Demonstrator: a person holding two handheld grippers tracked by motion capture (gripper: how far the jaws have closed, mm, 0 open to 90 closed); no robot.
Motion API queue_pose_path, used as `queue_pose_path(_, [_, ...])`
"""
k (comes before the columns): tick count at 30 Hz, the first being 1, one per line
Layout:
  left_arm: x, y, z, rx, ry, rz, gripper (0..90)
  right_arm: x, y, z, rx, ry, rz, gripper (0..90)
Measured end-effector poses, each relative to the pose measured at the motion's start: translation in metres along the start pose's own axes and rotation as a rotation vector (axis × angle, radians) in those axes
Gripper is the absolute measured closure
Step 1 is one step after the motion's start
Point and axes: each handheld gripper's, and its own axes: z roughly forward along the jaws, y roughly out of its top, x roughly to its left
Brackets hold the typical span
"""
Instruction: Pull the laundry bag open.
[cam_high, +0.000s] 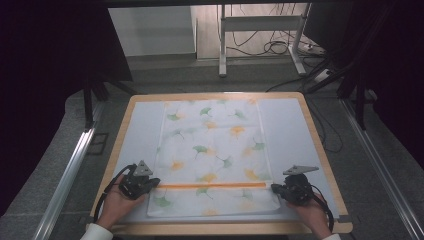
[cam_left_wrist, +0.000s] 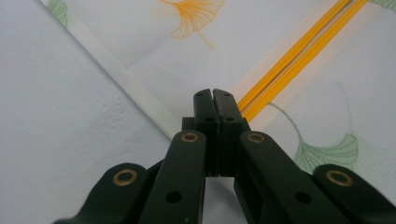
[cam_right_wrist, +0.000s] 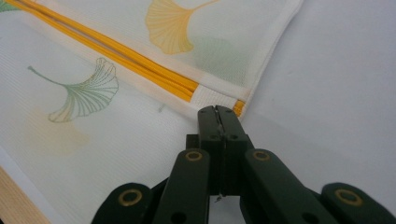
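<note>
The left gripper (cam_high: 153, 182) is being held with its two black jaws pressed fully together; nothing can be made out between them, and its tips are being kept at the left edge of a white translucent fabric bag printed with green and orange ginkgo leaves (cam_high: 212, 150), right where the left end of the bag's orange zip line (cam_high: 212, 185) is lying. The right gripper (cam_high: 275, 189) is likewise being held fully closed, its tips being kept at the bag's right edge by the right end of the orange zip line; whether either gripper is touching the fabric cannot be told. The bag is being left spread flat in the middle of a pale grey mat (cam_high: 290, 130), which is being carried by a light wooden table (cam_high: 320, 145). Each gripper is being gripped by a hand near the table's front edge.
</note>
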Motion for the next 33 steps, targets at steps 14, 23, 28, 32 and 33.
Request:
queue_pose_path(14, [-0.007, -0.002, -0.016, -0.155, -0.004, -0.064, 61.3, 0.011, 0.012, -0.013, -0.137, 0.039, -0.058, 87.1])
queue_pose_path(23, [0.001, 0.017, -0.014, -0.206, 0.05, -0.119, 35.2, -0.001, 0.045, -0.002, -0.212, -0.002, -0.069, 55.6])
queue_pose_path(28, [0.011, 0.006, -0.02, -0.219, 0.087, -0.149, 31.7, -0.02, 0.039, -0.007, -0.226, -0.036, -0.03, 44.8])
queue_pose_path(32, [0.015, 0.0, -0.023, -0.228, 0.094, -0.168, 30.5, -0.023, 0.035, -0.01, -0.243, -0.038, -0.019, 38.9])
queue_pose_path(33, [0.014, 0.0, -0.023, -0.227, 0.094, -0.165, 30.3, -0.023, 0.035, -0.011, -0.244, -0.036, -0.027, 38.1])
